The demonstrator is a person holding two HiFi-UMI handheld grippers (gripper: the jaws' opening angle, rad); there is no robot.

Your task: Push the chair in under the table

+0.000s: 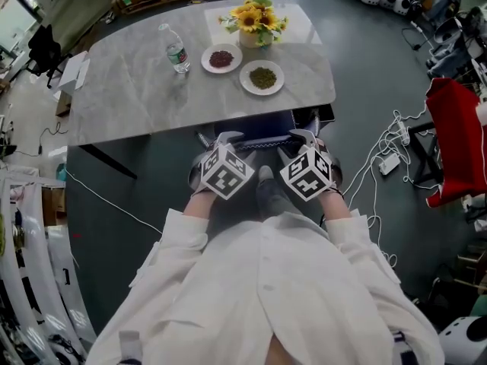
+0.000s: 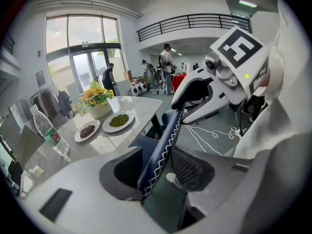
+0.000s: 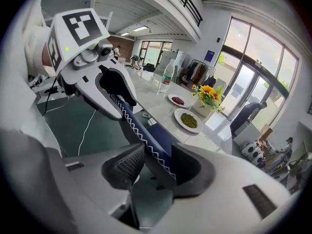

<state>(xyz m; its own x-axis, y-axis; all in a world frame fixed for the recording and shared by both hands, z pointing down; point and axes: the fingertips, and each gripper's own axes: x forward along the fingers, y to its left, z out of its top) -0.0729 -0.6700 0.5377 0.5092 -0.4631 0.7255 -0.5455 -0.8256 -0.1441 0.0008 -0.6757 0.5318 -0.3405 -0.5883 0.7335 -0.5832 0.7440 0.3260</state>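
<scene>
The chair (image 1: 259,128) is dark blue with white zigzag stitching along the top of its backrest. In the head view its seat lies mostly under the near edge of the grey marble table (image 1: 129,97). My left gripper (image 1: 228,138) is shut on the left part of the backrest top (image 2: 163,143), which runs between its pads (image 2: 187,167). My right gripper (image 1: 303,135) is shut on the right part of the same edge (image 3: 139,133). Each gripper shows in the other's view: the right gripper (image 2: 195,89) and the left gripper (image 3: 114,84).
On the table stand a water bottle (image 1: 176,49), a plate of red beans (image 1: 221,58), a plate of green beans (image 1: 262,77) and a vase of sunflowers (image 1: 255,23). White cables (image 1: 388,158) and a red object (image 1: 456,135) lie on the floor to the right.
</scene>
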